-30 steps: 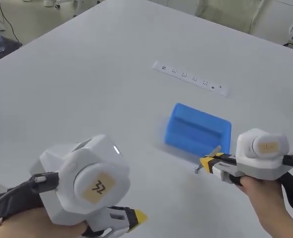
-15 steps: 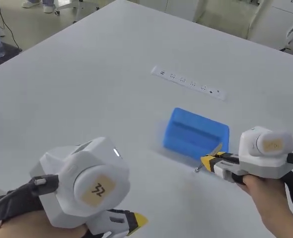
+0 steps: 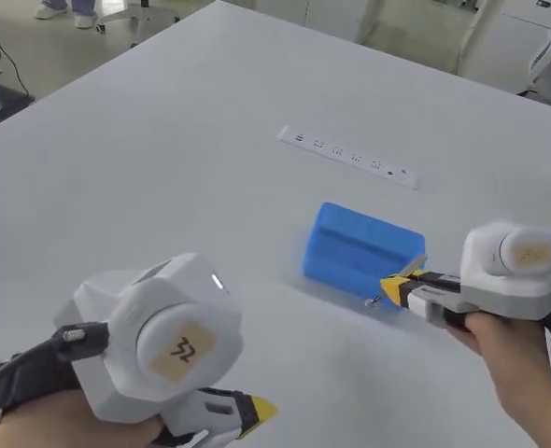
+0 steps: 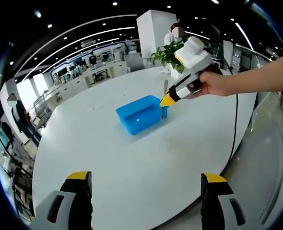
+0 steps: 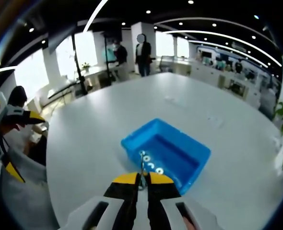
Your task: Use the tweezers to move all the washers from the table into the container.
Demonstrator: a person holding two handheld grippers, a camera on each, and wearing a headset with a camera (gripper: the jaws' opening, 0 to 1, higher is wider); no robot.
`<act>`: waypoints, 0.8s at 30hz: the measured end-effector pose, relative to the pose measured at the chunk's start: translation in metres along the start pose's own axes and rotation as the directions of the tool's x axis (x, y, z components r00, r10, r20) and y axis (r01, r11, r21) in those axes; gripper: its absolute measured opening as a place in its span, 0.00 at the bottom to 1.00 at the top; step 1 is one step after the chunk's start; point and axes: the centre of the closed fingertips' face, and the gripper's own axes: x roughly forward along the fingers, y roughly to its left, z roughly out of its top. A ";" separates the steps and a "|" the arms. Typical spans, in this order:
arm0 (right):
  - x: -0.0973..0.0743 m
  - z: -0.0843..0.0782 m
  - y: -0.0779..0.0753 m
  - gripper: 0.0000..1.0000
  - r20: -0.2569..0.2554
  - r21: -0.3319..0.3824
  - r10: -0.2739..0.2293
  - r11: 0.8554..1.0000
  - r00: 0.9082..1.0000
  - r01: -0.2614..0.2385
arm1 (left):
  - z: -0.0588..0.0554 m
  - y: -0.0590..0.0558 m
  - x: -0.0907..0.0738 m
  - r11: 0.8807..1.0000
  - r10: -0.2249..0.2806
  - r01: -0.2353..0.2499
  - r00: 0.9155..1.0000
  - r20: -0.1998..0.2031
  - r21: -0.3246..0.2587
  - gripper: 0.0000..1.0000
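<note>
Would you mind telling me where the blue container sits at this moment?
In the head view the blue container sits right of centre on the white table, the right gripper at its near edge, the power strip beyond it.

Left gripper jaws wide apart, right gripper jaws tight together.

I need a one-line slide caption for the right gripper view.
Right tongs hold tweezers over the blue container with washers inside.

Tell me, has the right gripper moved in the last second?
Yes, slightly. Judged against the blue container, the right gripper has edged closer to its near wall.
</note>
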 end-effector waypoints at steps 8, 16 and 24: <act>-0.007 0.018 -0.006 0.03 0.036 -0.015 -0.015 1.000 0.999 0.016 | 0.000 -0.002 0.001 1.000 -0.003 0.003 1.000 0.004 -0.003 0.97; -0.008 0.028 -0.012 0.03 0.057 -0.019 -0.030 0.999 0.998 0.031 | 0.001 0.000 0.001 1.000 -0.003 0.003 1.000 0.004 -0.005 0.97; -0.007 0.033 -0.017 0.03 0.066 -0.020 -0.047 0.999 0.997 0.048 | 0.000 -0.001 0.002 1.000 -0.007 0.007 1.000 0.001 -0.005 0.97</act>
